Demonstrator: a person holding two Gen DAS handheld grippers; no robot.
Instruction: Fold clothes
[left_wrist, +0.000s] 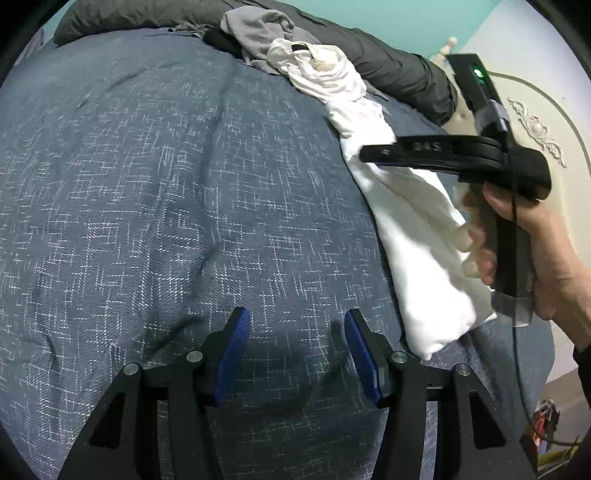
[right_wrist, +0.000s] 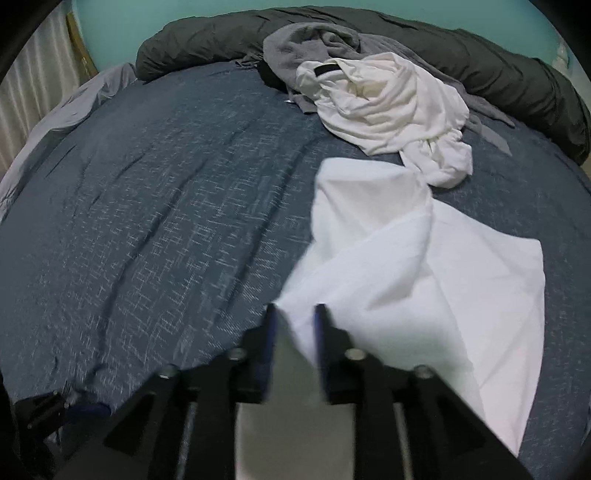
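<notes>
A white garment (right_wrist: 417, 266) lies partly lifted and creased beside a crumpled white shirt (right_wrist: 384, 107) atop grey clothes (right_wrist: 295, 44).

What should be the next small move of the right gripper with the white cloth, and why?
Probably close the right gripper on the white cloth: the cloth sits between its fingers, but a grip is unclear. The left gripper is open over the bare blue bedcover.

Blue bedspread (left_wrist: 147, 184), dk grey duvet (right_wrist: 480, 66) bunched at wall.
</notes>
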